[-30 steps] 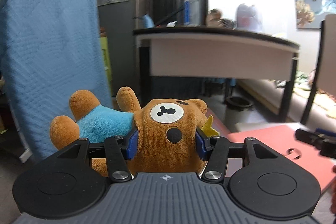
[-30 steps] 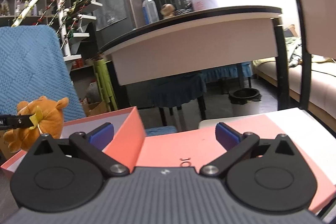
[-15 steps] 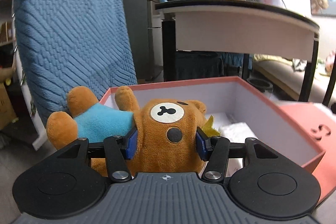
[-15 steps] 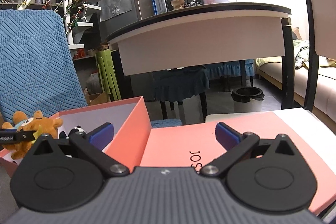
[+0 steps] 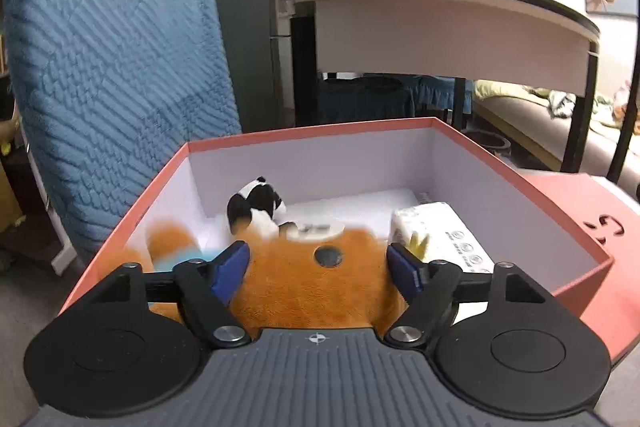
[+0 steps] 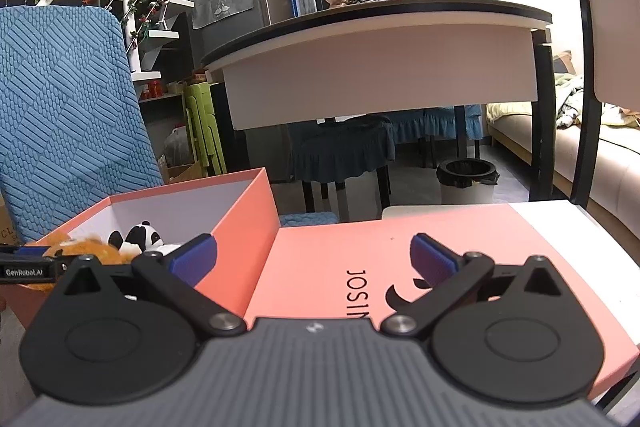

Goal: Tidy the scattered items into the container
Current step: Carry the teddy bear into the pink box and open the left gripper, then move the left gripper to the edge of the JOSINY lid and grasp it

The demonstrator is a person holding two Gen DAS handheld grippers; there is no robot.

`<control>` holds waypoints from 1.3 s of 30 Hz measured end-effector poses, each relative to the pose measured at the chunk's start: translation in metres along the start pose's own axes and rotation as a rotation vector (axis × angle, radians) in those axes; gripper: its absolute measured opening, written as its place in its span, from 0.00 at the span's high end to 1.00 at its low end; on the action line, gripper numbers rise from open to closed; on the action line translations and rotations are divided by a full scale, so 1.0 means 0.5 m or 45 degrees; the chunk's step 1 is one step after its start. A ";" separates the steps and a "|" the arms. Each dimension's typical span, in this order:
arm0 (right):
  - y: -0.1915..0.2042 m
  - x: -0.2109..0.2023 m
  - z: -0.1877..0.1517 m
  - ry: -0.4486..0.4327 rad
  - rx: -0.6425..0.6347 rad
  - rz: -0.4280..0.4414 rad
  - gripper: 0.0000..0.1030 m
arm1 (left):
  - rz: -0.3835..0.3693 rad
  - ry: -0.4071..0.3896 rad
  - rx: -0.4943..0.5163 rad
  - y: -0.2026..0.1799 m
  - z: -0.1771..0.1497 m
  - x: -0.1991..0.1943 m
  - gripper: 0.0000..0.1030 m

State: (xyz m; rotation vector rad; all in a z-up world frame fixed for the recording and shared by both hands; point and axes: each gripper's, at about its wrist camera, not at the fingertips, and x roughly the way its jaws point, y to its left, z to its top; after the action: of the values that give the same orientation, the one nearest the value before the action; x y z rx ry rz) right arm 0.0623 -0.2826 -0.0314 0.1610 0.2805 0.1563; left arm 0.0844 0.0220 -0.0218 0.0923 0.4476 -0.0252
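**Orange bear over the pink box**

Orange plush bear (image 5: 316, 291), motion-blurred, between the 2 blue pads of the left gripper (image 5: 318, 267), over the near part of the open pink box (image 5: 312, 133). Pads spread wide at the bear's sides; contact with the fur impossible to tell through the blur. Inside the box: 1 small panda plush (image 5: 256, 207) toward the far left, just beyond the bear, and 1 white tissue pack (image 5: 440, 235) at the right, against the right wall. Behind the box to the left, a blue textured chair cover (image 5: 112, 67).

From the right wrist view: right gripper (image 6: 314, 259) wide open, holding nothing, above the flat pink lid (image 6: 460, 239) lying just right of the box. Bear and panda visible at the far left, inside the box.
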 end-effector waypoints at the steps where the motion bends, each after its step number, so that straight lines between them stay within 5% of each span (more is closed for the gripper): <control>1: -0.001 -0.002 0.000 0.000 -0.001 -0.001 0.00 | 0.007 -0.023 0.020 -0.007 -0.001 -0.006 0.17; 3: -0.004 -0.005 -0.001 -0.001 -0.002 -0.004 0.00 | 0.013 -0.060 0.050 -0.018 -0.002 -0.017 0.11; 22: -0.031 -0.041 -0.008 -0.011 -0.013 -0.031 0.00 | -0.035 -0.081 -0.096 -0.045 0.024 -0.068 0.09; 32: -0.080 -0.065 -0.011 -0.028 0.005 -0.111 0.00 | -0.158 -0.061 -0.149 -0.103 0.015 -0.145 0.09; 39: -0.157 -0.079 -0.023 0.010 0.056 -0.199 0.00 | -0.313 0.044 -0.122 -0.172 -0.020 -0.151 0.09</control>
State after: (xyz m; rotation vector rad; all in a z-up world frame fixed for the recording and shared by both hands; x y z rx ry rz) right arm 0.0318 -0.3643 -0.0460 0.1816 0.3036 -0.0046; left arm 0.0082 -0.0623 -0.0051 -0.0568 0.4923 -0.2437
